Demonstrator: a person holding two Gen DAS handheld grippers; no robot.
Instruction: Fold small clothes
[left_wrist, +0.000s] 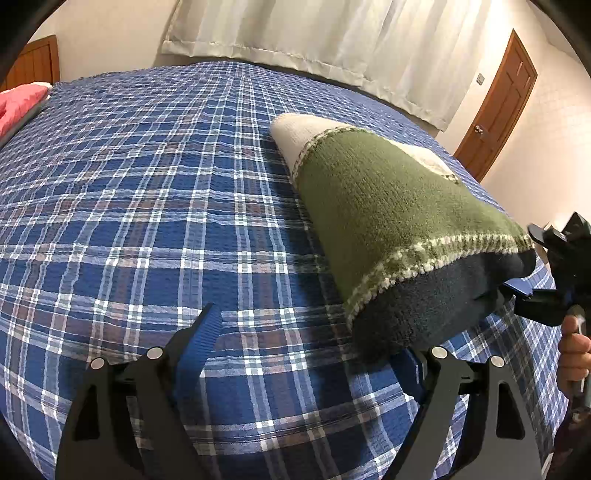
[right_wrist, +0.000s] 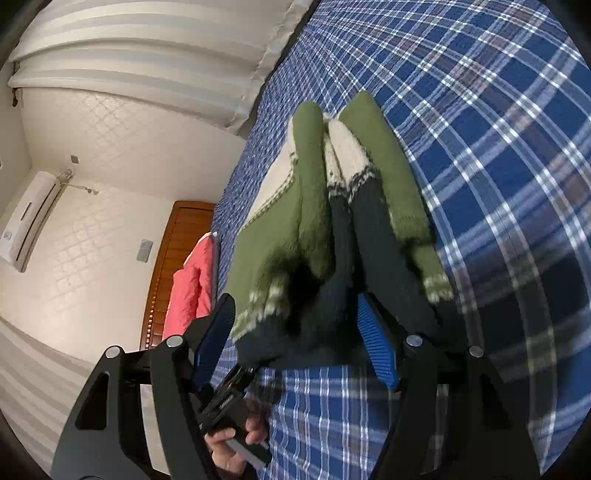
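The folded sweater (right_wrist: 314, 236) sat between the right gripper (right_wrist: 295, 332)'s spread jaws, nothing clamped. Left gripper (left_wrist: 310, 343) gaped too, tilted down at the bed (left_wrist: 147, 184), sweater over 1 finger.

Wide bed (left_wrist: 147, 192) under a blue plaid bedspread (right_wrist: 498, 129). Behind it, pale curtains (left_wrist: 314, 37) over a cream wall. Brown wooden door (left_wrist: 496, 107) to one side, wooden headboard (right_wrist: 177, 266) with pink pillow (right_wrist: 192, 284), white air conditioner (right_wrist: 29, 221) mounted high.

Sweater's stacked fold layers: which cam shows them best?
Right wrist: the sweater faces it edge-on, green, cream and navy layers visible between the open right gripper. Left wrist shows only its top and navy end.
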